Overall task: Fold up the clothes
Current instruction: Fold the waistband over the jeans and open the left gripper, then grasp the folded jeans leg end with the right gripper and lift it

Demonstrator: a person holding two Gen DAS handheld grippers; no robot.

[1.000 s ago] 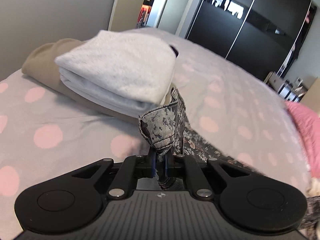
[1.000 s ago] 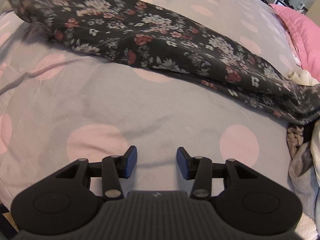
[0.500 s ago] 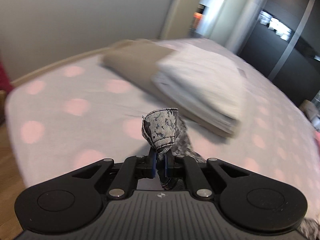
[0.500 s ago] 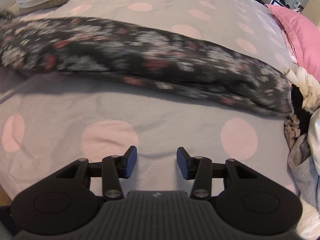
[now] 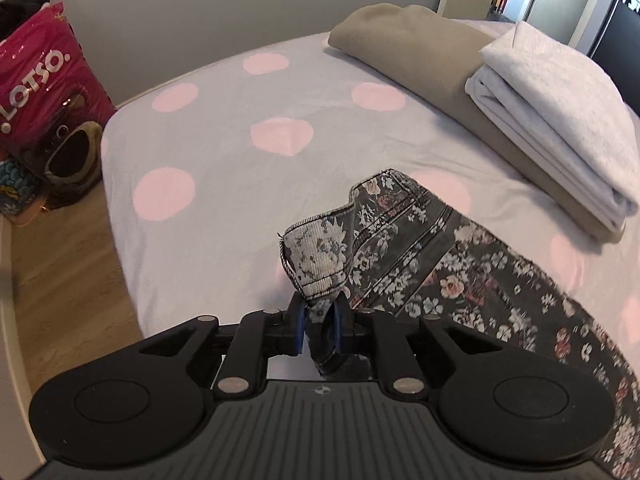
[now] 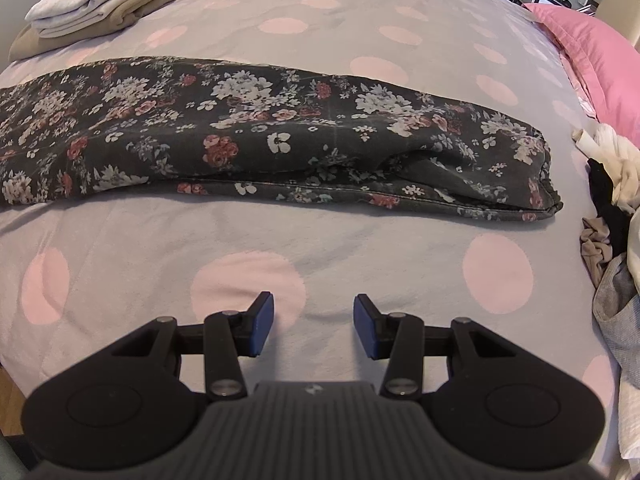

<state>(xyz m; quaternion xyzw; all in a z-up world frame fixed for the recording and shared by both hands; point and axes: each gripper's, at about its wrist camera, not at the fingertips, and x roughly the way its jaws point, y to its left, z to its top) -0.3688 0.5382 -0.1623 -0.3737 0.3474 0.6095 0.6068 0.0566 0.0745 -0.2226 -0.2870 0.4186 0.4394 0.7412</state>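
Polka-dot bedsheet (image 6: 280, 236) carries floral trousers (image 6: 256, 136) (laid lengthwise); left gripper (image 5: 318, 322) pinches their hem, right gripper (image 6: 314, 324) hovers spread apart.

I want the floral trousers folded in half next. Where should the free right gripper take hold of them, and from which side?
Probably the hem end, coming in low from the near edge. There the floral trousers lie flat with stacked layers ending in a clean edge, and the right gripper is open over bare sheet. The left gripper already pinches the waistband.
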